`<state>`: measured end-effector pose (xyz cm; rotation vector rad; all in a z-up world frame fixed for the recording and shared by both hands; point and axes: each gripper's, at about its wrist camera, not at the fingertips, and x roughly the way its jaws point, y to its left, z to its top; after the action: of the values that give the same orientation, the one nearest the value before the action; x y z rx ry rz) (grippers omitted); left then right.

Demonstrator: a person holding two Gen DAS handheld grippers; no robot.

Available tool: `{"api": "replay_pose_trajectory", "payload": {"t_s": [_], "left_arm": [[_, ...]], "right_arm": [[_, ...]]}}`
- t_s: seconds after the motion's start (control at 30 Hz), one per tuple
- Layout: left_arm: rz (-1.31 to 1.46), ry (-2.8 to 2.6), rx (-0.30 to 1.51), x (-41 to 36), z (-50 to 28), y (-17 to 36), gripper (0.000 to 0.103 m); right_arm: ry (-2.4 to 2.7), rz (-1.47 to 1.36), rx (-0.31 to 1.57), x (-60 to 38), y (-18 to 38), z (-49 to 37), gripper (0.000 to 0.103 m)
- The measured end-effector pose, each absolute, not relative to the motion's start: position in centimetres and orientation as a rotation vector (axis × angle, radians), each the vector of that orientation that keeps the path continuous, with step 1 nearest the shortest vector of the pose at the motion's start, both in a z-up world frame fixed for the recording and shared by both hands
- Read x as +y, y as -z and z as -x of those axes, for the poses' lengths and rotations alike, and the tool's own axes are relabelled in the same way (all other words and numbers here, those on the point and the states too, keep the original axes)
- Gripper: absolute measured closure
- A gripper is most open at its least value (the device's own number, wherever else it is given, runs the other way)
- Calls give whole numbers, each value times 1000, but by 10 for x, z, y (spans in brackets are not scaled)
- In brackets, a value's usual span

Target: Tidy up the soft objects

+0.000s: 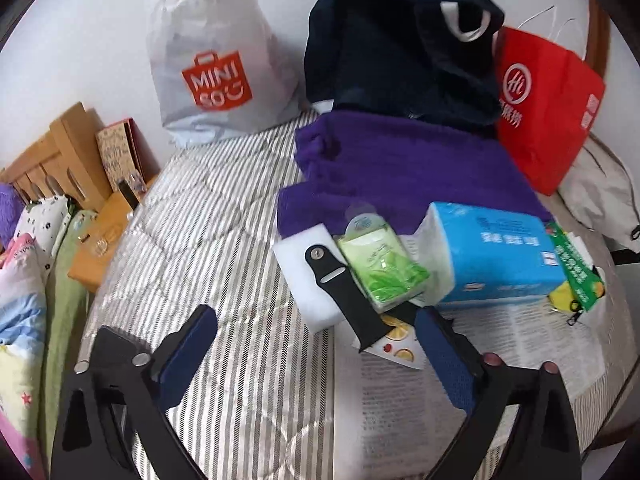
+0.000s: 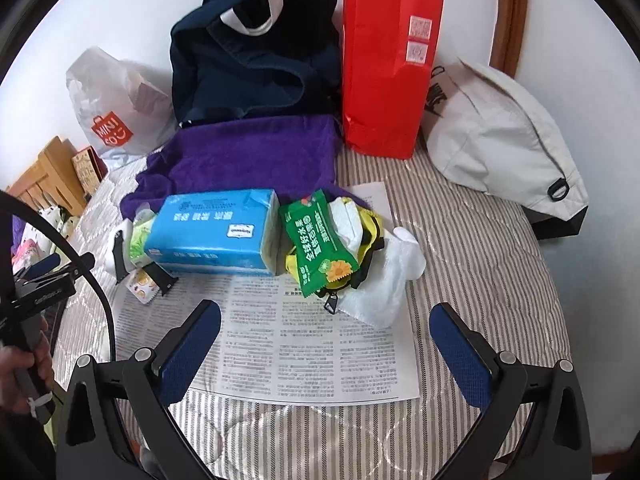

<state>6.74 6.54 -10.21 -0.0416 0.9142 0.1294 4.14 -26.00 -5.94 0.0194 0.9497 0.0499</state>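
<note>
**Striped bed cover with soft items piled mid-frame, both grippers spread**

Striped bed cover (image 2: 472, 248) fills both views, white wall behind. Purple towel (image 2: 248, 156), fluffy and loosely folded, lies centre of the right wrist view, just in front of the dark navy bag (image 2: 248, 60). Touching its near edge: blue tissue pack (image 2: 212, 232), soft plastic wrap, small white label, Chinese print too blurred to read. Right of the pack, a green snack packet (image 2: 316, 240) with Chinese text and a flower picture sits on a heap of yellow and black fabric (image 2: 370, 220) and a white fluffy cloth (image 2: 384, 280). Left of the pack: a green wipes packet (image 1: 380, 268), a black strap (image 1: 332, 276) across a white sponge block (image 1: 296, 256). All rest on or beside a newspaper sheet (image 2: 312, 352).

Upper left, white plastic bag (image 1: 216, 60) reads "MINISO" in an orange logo; contents hidden. Red paper bag (image 2: 384, 68) stands upright against the wall, QR stickers on its side, "Hi" logo in the left wrist view. Grey pouch (image 2: 500, 136) at right.

Left gripper (image 1: 316, 328) spread wide over the cover, nothing between the pads. Right gripper (image 2: 324, 332) spread wide over the newspaper, empty.
</note>
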Motion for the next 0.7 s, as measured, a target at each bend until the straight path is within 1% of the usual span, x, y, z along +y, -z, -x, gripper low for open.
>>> {"api": "replay_pose_trajectory", "payload": {"t_s": [0.1, 0.2, 0.27, 0.3, 0.37, 0.4, 0.47, 0.5, 0.53, 0.6, 0.63, 0.7], "left_arm": [[77, -136, 936, 72, -78, 115, 9], [85, -151, 942, 76, -88, 123, 13], [90, -161, 951, 79, -94, 127, 13], [96, -169, 955, 80, -96, 129, 15], [132, -179, 962, 81, -99, 131, 21], [144, -166, 963, 79, -100, 132, 26], [129, -156, 978, 72, -102, 136, 28], [120, -156, 985, 69, -104, 138, 32], [121, -148, 993, 66, -106, 141, 41], [141, -132, 1002, 65, -110, 144, 43], [150, -128, 1005, 64, -112, 145, 47], [143, -133, 1016, 63, -114, 148, 50]], "right_arm": [[-43, -19, 967, -262, 67, -47, 0], [-33, -23, 991, -265, 74, -53, 0], [-30, -20, 1001, -266, 78, -57, 0], [-28, -19, 1006, -266, 80, -59, 0], [-25, -18, 1018, -267, 84, -62, 0], [-25, -18, 1023, -267, 86, -64, 0], [-26, -15, 1032, -267, 90, -68, 0], [-27, -13, 1035, -267, 91, -69, 0], [-28, -12, 1038, -267, 92, -70, 0], [-31, -11, 1043, -268, 94, -72, 0], [-32, -11, 1045, -269, 95, -72, 0], [-29, -13, 1047, -271, 97, -73, 0]]}}
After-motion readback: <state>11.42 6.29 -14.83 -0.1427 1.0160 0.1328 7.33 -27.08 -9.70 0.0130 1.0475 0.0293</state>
